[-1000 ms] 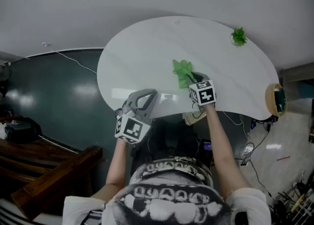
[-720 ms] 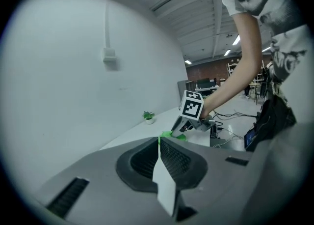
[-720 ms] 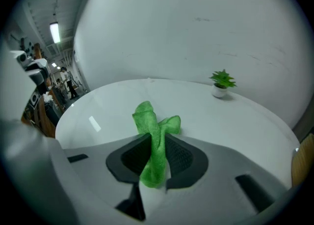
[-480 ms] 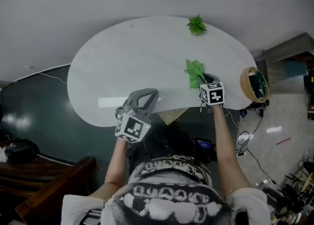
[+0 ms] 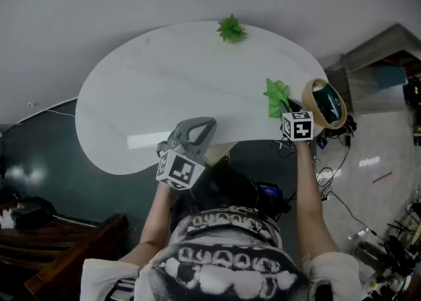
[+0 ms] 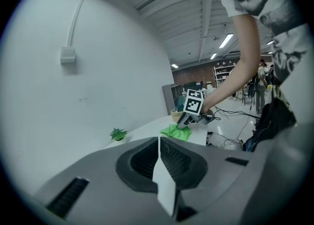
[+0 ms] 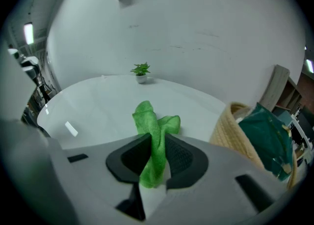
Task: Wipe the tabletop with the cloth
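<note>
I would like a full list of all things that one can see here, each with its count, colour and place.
table: one, white, oval, in the middle, against the wall
cloth: one, green, at the table's right end, in the right gripper
plant: one, small, green, at the table's far edge
basket: one, tan, woven, at the table's right end, something dark green inside
wooden furniture: dark brown, on the floor, lower left
left gripper: one, grey, jaws shut and empty, near the table's front edge
right gripper: one, grey, jaws shut on the cloth
</note>
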The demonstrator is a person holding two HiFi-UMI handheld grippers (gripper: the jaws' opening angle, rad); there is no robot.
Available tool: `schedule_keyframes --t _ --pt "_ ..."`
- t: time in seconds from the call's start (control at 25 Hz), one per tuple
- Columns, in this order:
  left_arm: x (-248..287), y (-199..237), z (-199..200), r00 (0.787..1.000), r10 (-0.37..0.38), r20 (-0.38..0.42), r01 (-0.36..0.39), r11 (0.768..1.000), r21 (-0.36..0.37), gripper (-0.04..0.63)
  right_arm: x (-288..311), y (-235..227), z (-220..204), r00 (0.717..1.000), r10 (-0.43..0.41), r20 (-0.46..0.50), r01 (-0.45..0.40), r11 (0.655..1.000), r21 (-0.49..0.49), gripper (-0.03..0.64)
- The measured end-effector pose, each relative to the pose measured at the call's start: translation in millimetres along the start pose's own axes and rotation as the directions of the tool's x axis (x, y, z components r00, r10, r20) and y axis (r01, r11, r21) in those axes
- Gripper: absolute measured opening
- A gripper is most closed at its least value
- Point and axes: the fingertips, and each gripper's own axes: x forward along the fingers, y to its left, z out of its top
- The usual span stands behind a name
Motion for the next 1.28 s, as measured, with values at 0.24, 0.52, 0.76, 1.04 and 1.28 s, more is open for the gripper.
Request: schedule_keyframes --t 0.24,0.52,0.76,1.04,1.28 --pt "15 -11 7 1.000 -0.023 -0.008 0.023 1.000 0.021 0.012 -11 -38 -26 0.999 -0.049 -0.014 0.050 0.998 0.040 0.086" --pt "1 -11 7 1.000 -0.011 -0.015 0.011 1.000 0.025 0.012 -21 -43 -35 0.997 -0.073 -0.011 0.074 0.995 0.066 0.086" --pt "-44 -1 -14 0.999 0.039 -0.035 -0.039 0.999 0.003 0.012 -35 -2 -17 0.998 -0.051 0.037 0.050 0.998 0.044 0.086" --pt "-125 7 -53 0.992 0.109 -0.059 -0.111 0.993 -0.031 0.011 -48 105 9 0.994 0.046 0.097 -0.044 0.999 -0.023 0.086" --pt "-207 5 -89 0.982 0.171 -0.082 -0.176 0.983 -0.052 0.012 -50 227 23 0.978 0.162 0.132 -0.152 0.985 -0.085 0.086"
